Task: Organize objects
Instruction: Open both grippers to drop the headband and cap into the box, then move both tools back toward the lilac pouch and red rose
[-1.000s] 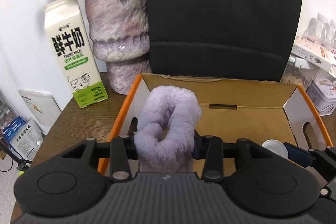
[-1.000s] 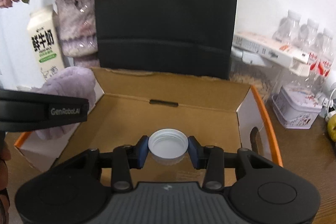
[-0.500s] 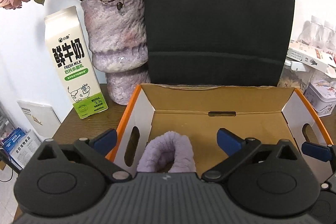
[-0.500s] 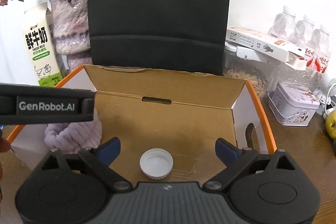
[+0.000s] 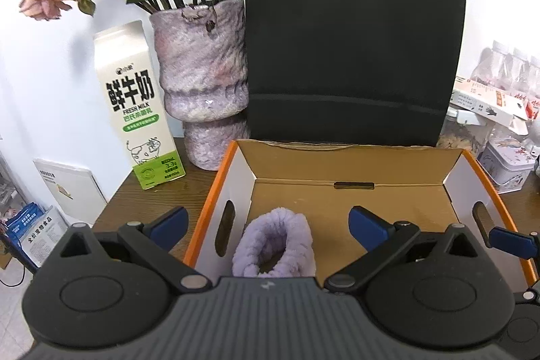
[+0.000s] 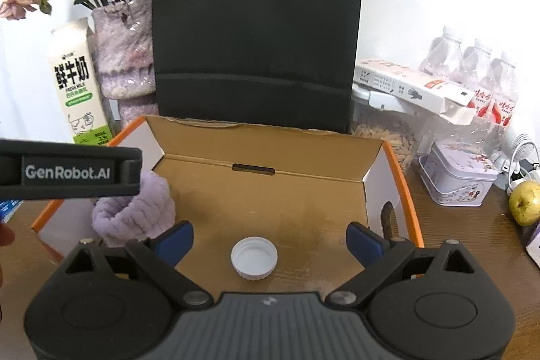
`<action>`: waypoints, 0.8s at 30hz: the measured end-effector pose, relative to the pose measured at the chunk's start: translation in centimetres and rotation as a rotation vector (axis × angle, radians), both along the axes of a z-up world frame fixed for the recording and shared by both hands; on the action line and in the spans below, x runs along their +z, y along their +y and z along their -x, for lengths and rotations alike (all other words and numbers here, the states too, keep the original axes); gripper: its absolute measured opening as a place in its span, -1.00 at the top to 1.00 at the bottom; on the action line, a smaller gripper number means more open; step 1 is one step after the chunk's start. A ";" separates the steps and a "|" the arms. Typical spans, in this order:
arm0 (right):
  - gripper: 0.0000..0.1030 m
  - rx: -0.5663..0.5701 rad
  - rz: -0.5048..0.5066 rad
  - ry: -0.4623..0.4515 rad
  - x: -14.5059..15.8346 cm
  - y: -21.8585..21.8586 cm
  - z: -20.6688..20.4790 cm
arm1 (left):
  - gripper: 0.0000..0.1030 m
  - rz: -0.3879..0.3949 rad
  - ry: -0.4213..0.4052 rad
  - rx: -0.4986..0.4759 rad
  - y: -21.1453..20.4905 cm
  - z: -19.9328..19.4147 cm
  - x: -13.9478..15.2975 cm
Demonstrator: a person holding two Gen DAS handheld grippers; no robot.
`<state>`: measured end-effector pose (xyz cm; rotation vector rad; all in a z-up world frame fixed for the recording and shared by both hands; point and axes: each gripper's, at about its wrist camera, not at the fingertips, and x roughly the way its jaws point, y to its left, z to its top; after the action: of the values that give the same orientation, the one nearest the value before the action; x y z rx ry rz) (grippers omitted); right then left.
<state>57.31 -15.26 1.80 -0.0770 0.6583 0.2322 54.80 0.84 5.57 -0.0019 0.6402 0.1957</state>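
Both grippers have just been opening and now stand wide, holding nothing. The purple scrunchie [image 5: 275, 247] lies on the box [image 5: 371, 157] floor near its left wall, at six o'clock from the left gripper [image 5: 266, 226], below the spread fingers and clear of them. The white cap [image 6: 254, 257] rests open side up at six o'clock under the right gripper [image 6: 270, 240]. Each hand looks free to lift away.
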 end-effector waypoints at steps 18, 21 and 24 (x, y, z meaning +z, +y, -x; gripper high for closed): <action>-0.89 0.007 -0.002 -0.071 4.5 -1.0 8.1 | -1.00 0.041 -0.046 0.006 -0.2 8.2 3.8; -0.89 0.012 -0.003 -0.083 4.8 -1.3 9.8 | -1.00 0.052 -0.064 0.008 0.0 10.2 4.1; -0.89 0.017 -0.002 -0.097 5.1 -1.8 11.7 | -1.00 0.058 -0.103 0.008 0.1 12.5 4.4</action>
<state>45.63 -17.07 6.85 -0.0919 0.5612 0.2439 42.29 0.91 10.01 -0.0704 0.5429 0.1839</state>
